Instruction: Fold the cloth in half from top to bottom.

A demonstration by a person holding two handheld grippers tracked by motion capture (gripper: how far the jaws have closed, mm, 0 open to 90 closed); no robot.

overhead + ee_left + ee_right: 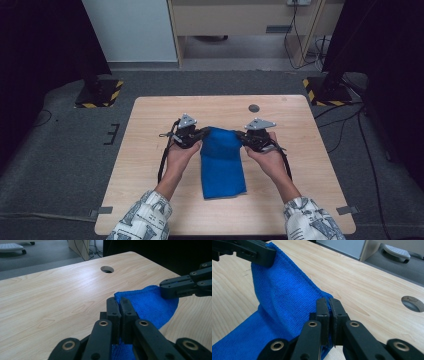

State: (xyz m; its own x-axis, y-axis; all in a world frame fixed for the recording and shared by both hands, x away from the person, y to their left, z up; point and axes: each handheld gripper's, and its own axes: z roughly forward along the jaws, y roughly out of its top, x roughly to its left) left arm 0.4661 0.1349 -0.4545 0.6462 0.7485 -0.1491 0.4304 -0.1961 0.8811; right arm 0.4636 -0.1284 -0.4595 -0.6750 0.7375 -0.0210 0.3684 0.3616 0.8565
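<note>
A: Item one, nearest the front edge of the table (150,210)?

B: Blue cloth (222,170), folded into a long strip. Its near end lies flat on the wood just short of the front edge; its far end is lifted off the surface near the middle of the table.

A: Item two?

B: Left gripper (196,134), jaws closed on the cloth's far left corner. In the left gripper view the pads (113,306) pinch the hem with no gap.

A: Item three?

B: Right gripper (244,136), jaws likewise clamped on the far right corner, pads (323,308) tight on the edge.

A: Handling note?

B: Probably a fold toward the front edge. Keep both corners level and the far hem taut between the grippers, carry them together, and lay corner on corner before letting go; uneven height would skew the fold.

A: Further back?

B: One round hole (254,108) near the far edge.

A: Containers?

B: None on the table; nothing held in anything.
</note>
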